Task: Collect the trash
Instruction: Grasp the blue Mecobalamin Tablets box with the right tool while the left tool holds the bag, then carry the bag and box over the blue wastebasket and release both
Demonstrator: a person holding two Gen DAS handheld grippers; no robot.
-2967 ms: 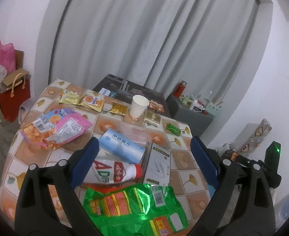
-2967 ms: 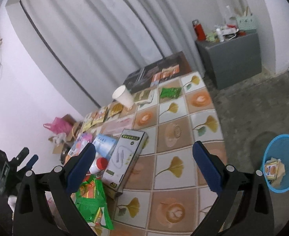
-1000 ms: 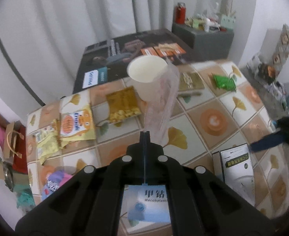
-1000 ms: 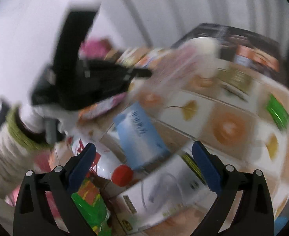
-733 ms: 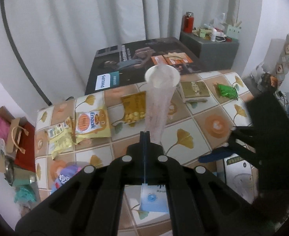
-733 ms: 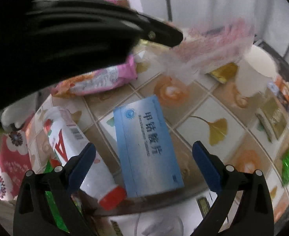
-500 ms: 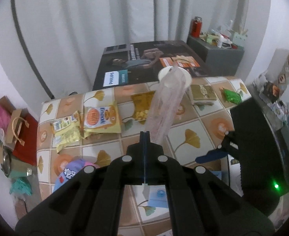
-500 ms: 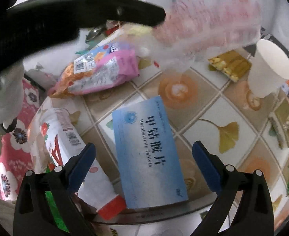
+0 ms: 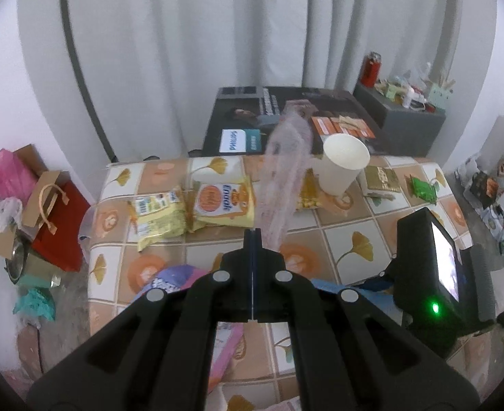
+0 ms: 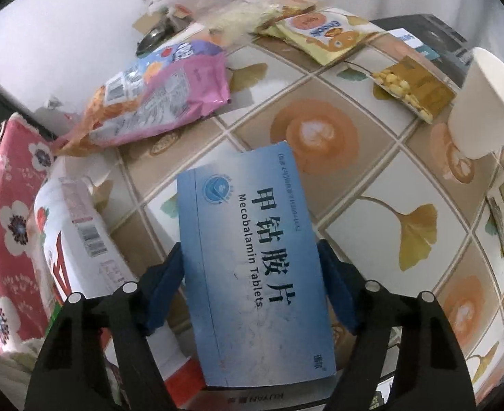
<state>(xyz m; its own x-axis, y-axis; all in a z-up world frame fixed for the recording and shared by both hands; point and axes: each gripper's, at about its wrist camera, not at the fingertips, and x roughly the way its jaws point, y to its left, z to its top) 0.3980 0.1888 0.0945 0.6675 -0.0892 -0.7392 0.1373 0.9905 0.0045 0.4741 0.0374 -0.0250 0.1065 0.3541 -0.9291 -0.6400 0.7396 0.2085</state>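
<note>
Grey curtains (image 9: pixel 217 34) hang behind my tiled desk (image 9: pixel 337 233). Going left to right across it I count two yellow snack packets (image 9: pixel 190 205), one gold packet (image 9: pixel 306 193) of kernels, one white paper cup (image 9: pixel 341 164) and one green wrapper (image 9: pixel 423 188). My left gripper (image 9: pixel 253 236) has its jaws pressed together, pinching one thin pink wrapper (image 9: pixel 282 178) up off the desk. In the right view I see one pink snack bag (image 10: pixel 162 102), one white bottle (image 10: pixel 77 239) lying down, then one blue tablet box (image 10: pixel 252 260). My right gripper (image 10: pixel 250 284) straddles that box, its jaws closing; whether the pads touch it I cannot tell.
</note>
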